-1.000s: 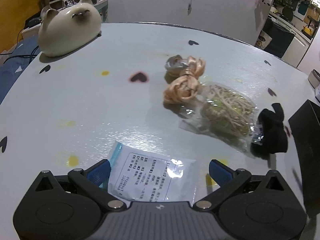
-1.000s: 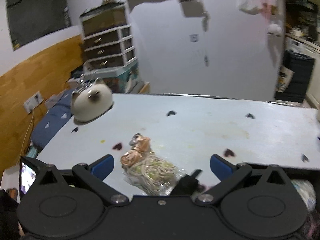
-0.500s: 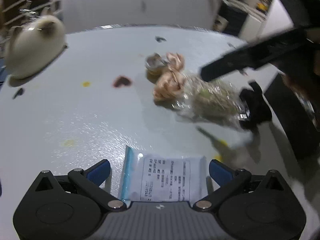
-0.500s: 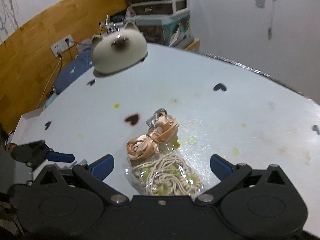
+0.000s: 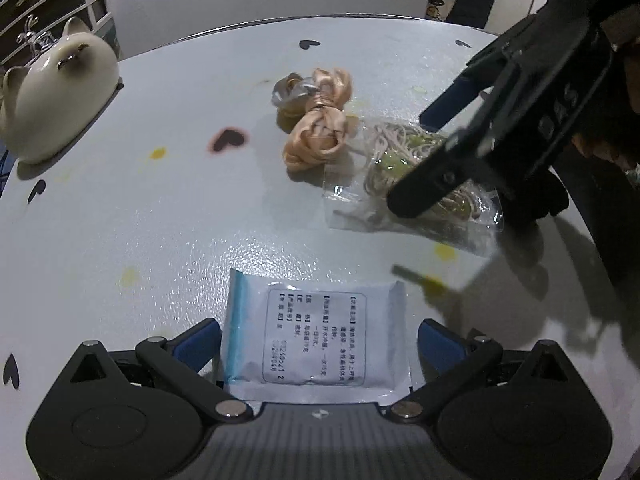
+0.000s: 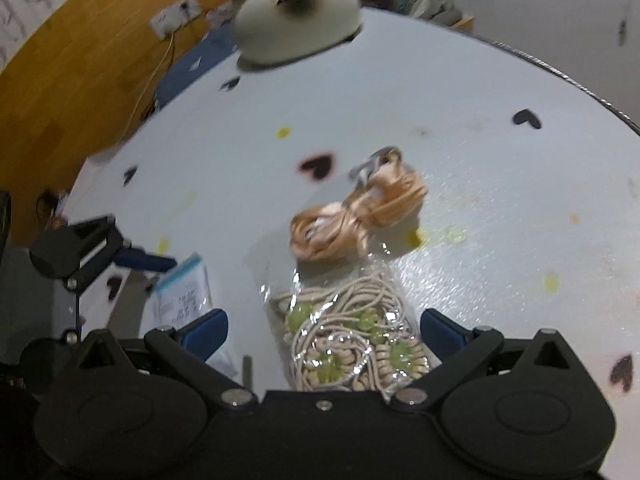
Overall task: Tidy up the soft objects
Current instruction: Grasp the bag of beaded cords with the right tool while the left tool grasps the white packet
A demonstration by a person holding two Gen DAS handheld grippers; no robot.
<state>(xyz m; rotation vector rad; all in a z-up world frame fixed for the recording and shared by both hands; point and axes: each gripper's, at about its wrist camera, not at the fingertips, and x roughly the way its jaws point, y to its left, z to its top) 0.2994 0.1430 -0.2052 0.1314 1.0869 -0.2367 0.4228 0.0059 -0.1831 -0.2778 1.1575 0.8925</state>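
Table (image 6: pixel 500 216), right gripper (image 6: pixel 322 330) now over cord bag (image 6: pixel 352 344)

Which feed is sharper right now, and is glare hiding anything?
Left wrist view is sharper: the sachet print shows clearly; glare only speckles the table. Right wrist view is motion-smeared, worst at the cat figurine; reflections partly mask the cord bag.

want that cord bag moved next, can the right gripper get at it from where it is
Probably yes: the right gripper is open with the cord bag lying between its fingers, nothing on top of it.
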